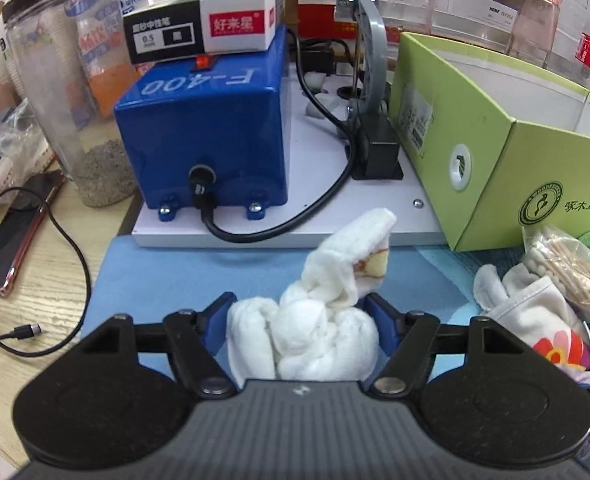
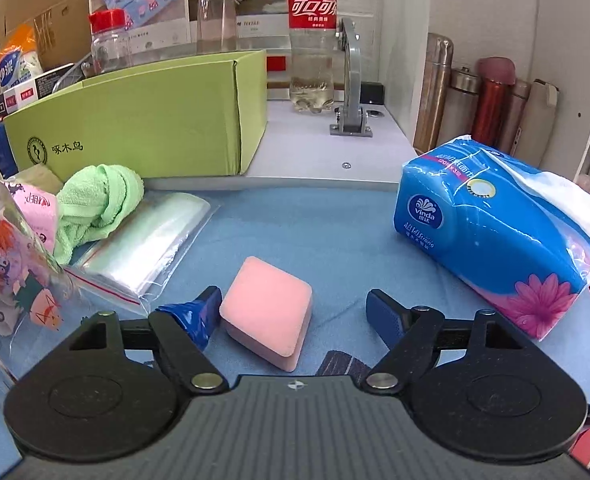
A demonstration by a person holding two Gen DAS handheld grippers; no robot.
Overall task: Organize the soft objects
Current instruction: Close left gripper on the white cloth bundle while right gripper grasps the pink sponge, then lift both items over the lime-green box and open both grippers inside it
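Observation:
My left gripper is shut on a crumpled white towel that bulges between the blue fingers above the blue mat. The green cardboard box stands open at the right. My right gripper is open around a pink sponge block lying on the mat; the left finger touches it, the right finger is apart. A green cloth lies by the green box. A blue tissue pack sits at the right.
A blue machine on a white base sits behind the mat, with a cable. A jar and phone are at the left. White cloth and cotton swabs lie at the right. A zip bag, bottle and flasks stand around.

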